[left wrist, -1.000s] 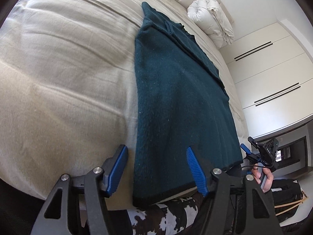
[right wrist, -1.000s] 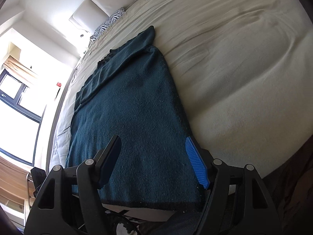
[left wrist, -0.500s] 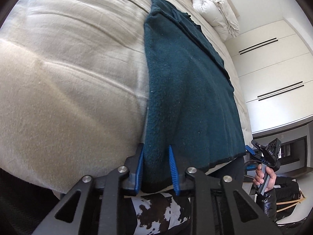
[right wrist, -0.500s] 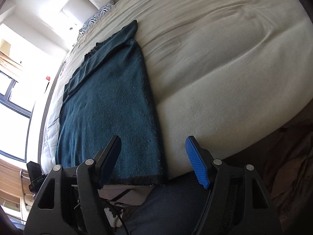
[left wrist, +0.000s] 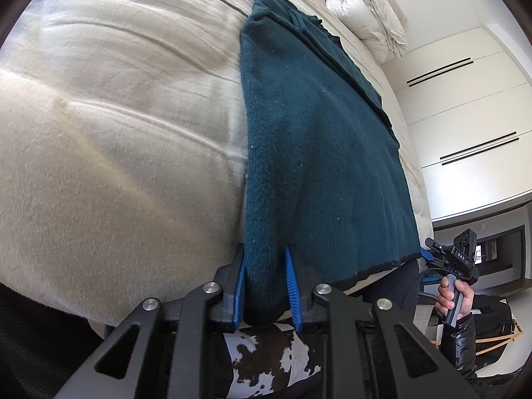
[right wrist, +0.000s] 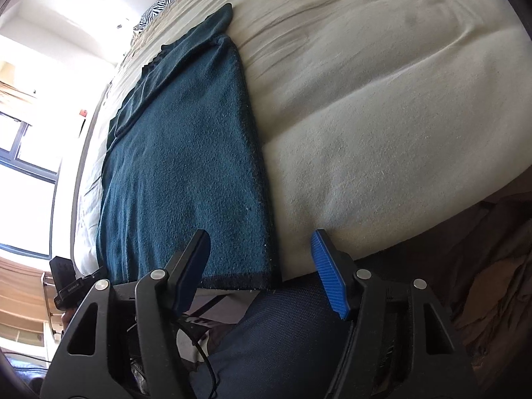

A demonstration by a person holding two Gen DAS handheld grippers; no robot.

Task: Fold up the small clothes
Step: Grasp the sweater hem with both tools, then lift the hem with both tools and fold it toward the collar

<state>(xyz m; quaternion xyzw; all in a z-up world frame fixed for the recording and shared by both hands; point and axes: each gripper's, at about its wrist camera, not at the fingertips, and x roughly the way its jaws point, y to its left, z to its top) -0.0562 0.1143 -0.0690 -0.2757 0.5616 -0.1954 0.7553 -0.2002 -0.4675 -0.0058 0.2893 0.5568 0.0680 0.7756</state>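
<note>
Pinched on the near left corner of the teal sweater (left wrist: pixel 319 153), the left gripper (left wrist: pixel 265 287) has its blue pads drawn close with the dark hem bunched between them. That garment lies lengthwise along the bed (left wrist: pixel 109 139), its hem at the near edge and its neck end toward the headboard, already narrowed with a sleeve laid along its right side. At the sweater's near right corner (right wrist: pixel 239 266) the right gripper (right wrist: pixel 262 269) stands about half open and its jaws are closing, the corner lying between the pads, which do not yet press it.

By the look of it, the side folds are done and the lengthwise fold, hem up toward the neck, is left; one corner is taken, the other nearly.

Only the left wrist view shows the rolled white duvet (left wrist: pixel 369 16), the wardrobe doors (left wrist: pixel 465 106) and the hand (left wrist: pixel 454 302) holding the other gripper's handle. Only the right wrist view shows the window (right wrist: pixel 23 166) and a zebra-print pillow (right wrist: pixel 166 3) by the headboard.
</note>
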